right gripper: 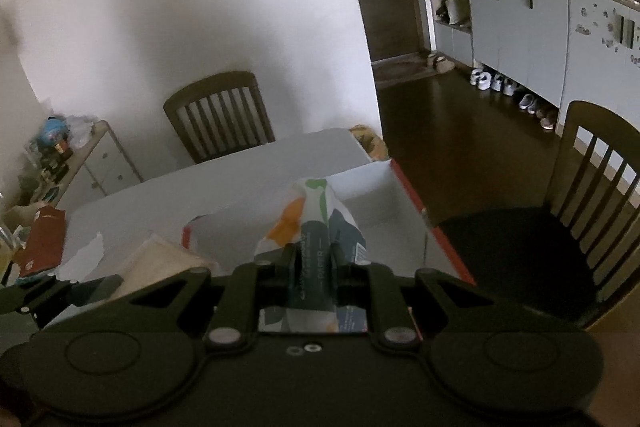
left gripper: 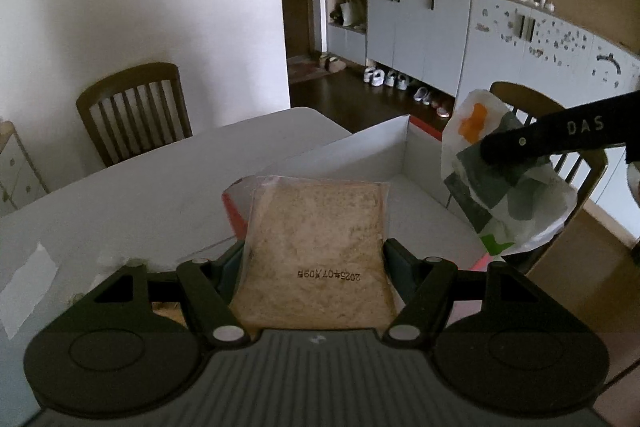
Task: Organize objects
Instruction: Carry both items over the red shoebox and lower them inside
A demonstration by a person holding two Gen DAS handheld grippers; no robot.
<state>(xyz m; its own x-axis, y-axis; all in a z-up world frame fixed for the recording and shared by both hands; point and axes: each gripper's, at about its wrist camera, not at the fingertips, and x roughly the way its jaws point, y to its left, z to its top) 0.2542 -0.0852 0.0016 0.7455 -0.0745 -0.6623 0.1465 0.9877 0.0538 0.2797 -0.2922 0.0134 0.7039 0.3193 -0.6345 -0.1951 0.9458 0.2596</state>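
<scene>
At far left in the left wrist view we see a wooden chair (left gripper: 134, 111) against the white wall, behind the white table (left gripper: 140, 183). Center: the left gripper (left gripper: 314, 259) has its jaws partly spread and clamped on the 2 side edges of a clear bag of beige crumbs (left gripper: 316, 239), date print facing us; the bag is held above the table at the near-left corner of the open white box (left gripper: 360, 151). The box has a red outer edge and sits at the table's right end. At right, the right gripper (left gripper: 516, 155) reaches in from the side, pinching a white wrapper with orange and green print (left gripper: 504, 199), held above the box's right side.

In the right wrist view, we see the right gripper (right gripper: 314, 259) with jaws fully closed on that wrapper (right gripper: 316, 215), over the box (right gripper: 372, 187). A 2nd chair (right gripper: 592, 195) stands at far right.
</scene>
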